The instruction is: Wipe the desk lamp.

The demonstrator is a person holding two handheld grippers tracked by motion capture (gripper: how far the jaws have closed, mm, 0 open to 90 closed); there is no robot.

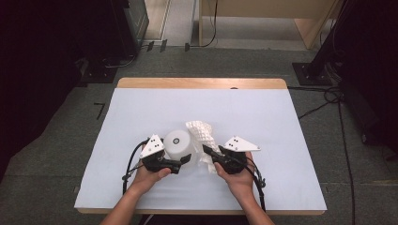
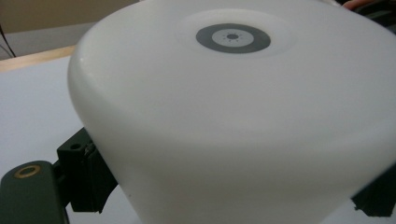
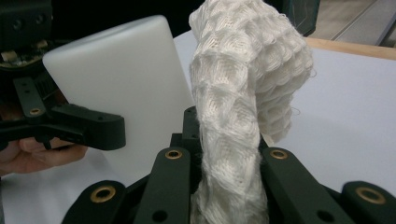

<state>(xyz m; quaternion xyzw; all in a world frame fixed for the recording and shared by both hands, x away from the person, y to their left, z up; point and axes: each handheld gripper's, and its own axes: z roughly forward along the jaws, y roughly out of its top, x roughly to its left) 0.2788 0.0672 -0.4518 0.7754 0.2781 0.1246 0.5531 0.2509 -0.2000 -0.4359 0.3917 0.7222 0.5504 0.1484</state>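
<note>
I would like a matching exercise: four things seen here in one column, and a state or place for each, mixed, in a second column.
1. white smooth rounded plastic container
2. white knitted honeycomb cloth
3. pale blue table sheet
4. light wooden table edge

a. pinched in the right claw
b. bare strip at the far side
c. gripped by the left claw
d. lies flat under everything

Pairs: 1-c, 2-a, 3-d, 4-b

White container (image 1: pixel 178 144), white waffle-knit cloth (image 1: pixel 202 132), pale blue table (image 1: pixel 281 122).

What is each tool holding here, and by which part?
Left tool clamps the white container across its sides; right tool pinches the white knitted cloth at its lower end.
</note>
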